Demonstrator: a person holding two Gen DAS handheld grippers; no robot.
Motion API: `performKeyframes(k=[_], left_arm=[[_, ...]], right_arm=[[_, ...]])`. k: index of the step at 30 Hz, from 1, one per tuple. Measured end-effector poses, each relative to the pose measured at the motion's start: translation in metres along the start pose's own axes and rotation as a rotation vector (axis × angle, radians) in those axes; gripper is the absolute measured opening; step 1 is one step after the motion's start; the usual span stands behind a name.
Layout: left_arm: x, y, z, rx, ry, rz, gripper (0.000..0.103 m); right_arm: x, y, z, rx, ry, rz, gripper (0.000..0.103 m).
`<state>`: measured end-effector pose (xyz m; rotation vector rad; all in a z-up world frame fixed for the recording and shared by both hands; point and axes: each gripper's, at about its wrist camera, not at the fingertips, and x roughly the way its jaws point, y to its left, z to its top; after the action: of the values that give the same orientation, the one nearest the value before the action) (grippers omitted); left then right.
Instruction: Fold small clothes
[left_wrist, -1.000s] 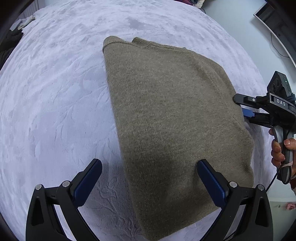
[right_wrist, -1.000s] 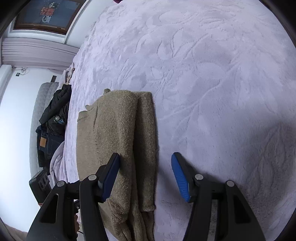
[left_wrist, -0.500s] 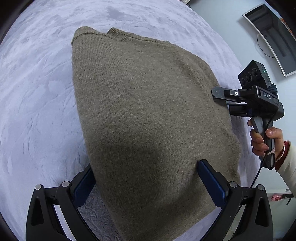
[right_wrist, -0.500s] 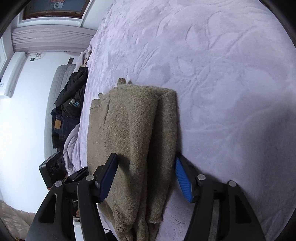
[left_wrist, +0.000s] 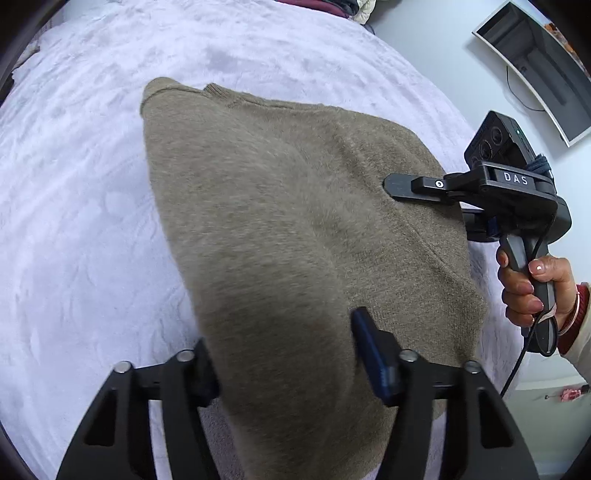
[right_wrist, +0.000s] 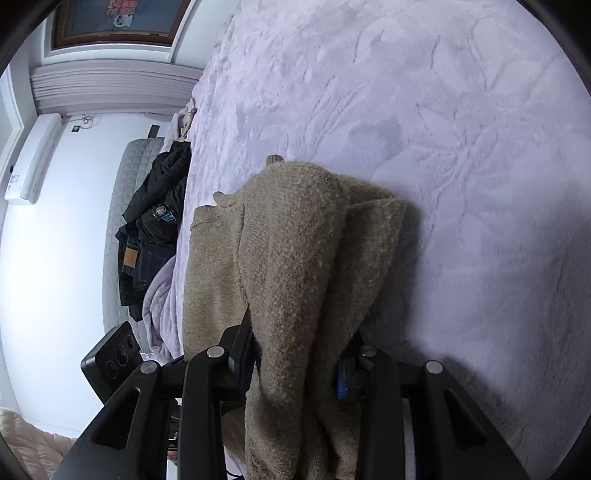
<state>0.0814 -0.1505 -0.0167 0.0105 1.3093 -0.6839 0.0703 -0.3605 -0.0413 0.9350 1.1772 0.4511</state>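
Observation:
A folded olive-brown knit sweater (left_wrist: 277, 206) lies on a pale lilac bed cover (left_wrist: 74, 221). My left gripper (left_wrist: 284, 362) straddles the near edge of the sweater. Its jaws are closing, and the fabric humps up between the pads. In the right wrist view the right gripper (right_wrist: 295, 362) is closing on the sweater (right_wrist: 295, 229) at its side edge, with layers bunched tight between the blue pads. From the left wrist view its upper finger (left_wrist: 410, 186) lies on top of the knit and the lower one is hidden beneath.
A person's hand (left_wrist: 532, 291) holds the right gripper's handle beyond the bed's right edge. Dark clothes (right_wrist: 155, 229) are piled at the bed's far side. A curved monitor (left_wrist: 535, 62) hangs on the wall. Bare bed cover (right_wrist: 461, 147) spreads around the sweater.
Both grippers slid in over the sweater's edges and narrowed from wide open onto the fabric. The knit, flat before, now bunches up between each pair of pads.

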Motion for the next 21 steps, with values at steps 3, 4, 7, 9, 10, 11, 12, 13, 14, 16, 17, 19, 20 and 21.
performKeyframes(k=[3, 4, 7, 9, 10, 11, 12, 13, 14, 16, 17, 19, 20, 21], left_arm=[[-0.011, 0.006, 0.001, -0.029, -0.016, -0.045, 0.053], [-0.016, 0.005, 0.000, -0.032, -0.025, -0.056, 0.053], [-0.035, 0.004, -0.003, -0.030, -0.063, -0.083, 0.053], [-0.049, 0.003, -0.005, -0.027, -0.083, -0.110, 0.053], [-0.055, 0.005, -0.008, -0.022, -0.090, -0.118, 0.053], [-0.064, 0.008, -0.012, -0.016, -0.096, -0.126, 0.053], [-0.070, 0.008, -0.015, -0.011, -0.101, -0.130, 0.053], [-0.075, 0.009, -0.017, -0.008, -0.107, -0.131, 0.053], [-0.080, 0.010, -0.019, -0.007, -0.113, -0.133, 0.053], [-0.084, 0.006, -0.017, -0.017, -0.124, -0.141, 0.053], [-0.088, 0.009, -0.019, -0.023, -0.128, -0.147, 0.053], [-0.098, 0.013, -0.025, -0.022, -0.132, -0.149, 0.053], [-0.106, 0.017, -0.031, -0.016, -0.132, -0.147, 0.053], [-0.113, 0.018, -0.037, -0.011, -0.132, -0.147, 0.053]], right_arm=[[-0.004, 0.009, -0.006, 0.033, -0.023, 0.052, 0.035], [-0.006, 0.014, -0.009, 0.036, -0.031, 0.061, 0.035], [-0.009, 0.034, -0.016, 0.022, -0.052, 0.048, 0.035], [-0.010, 0.044, -0.021, 0.023, -0.062, 0.049, 0.035], [-0.010, 0.050, -0.025, 0.023, -0.065, 0.049, 0.035], [-0.011, 0.055, -0.027, 0.025, -0.066, 0.050, 0.035], [-0.011, 0.060, -0.030, 0.027, -0.069, 0.054, 0.035], [-0.011, 0.066, -0.034, 0.032, -0.072, 0.061, 0.035], [-0.011, 0.071, -0.037, 0.037, -0.075, 0.066, 0.035], [-0.009, 0.082, -0.046, 0.047, -0.077, 0.072, 0.035], [-0.008, 0.088, -0.051, 0.051, -0.078, 0.072, 0.035], [-0.005, 0.098, -0.061, 0.060, -0.078, 0.074, 0.035], [-0.004, 0.102, -0.065, 0.065, -0.077, 0.077, 0.035], [-0.002, 0.108, -0.071, 0.070, -0.074, 0.080, 0.035]])
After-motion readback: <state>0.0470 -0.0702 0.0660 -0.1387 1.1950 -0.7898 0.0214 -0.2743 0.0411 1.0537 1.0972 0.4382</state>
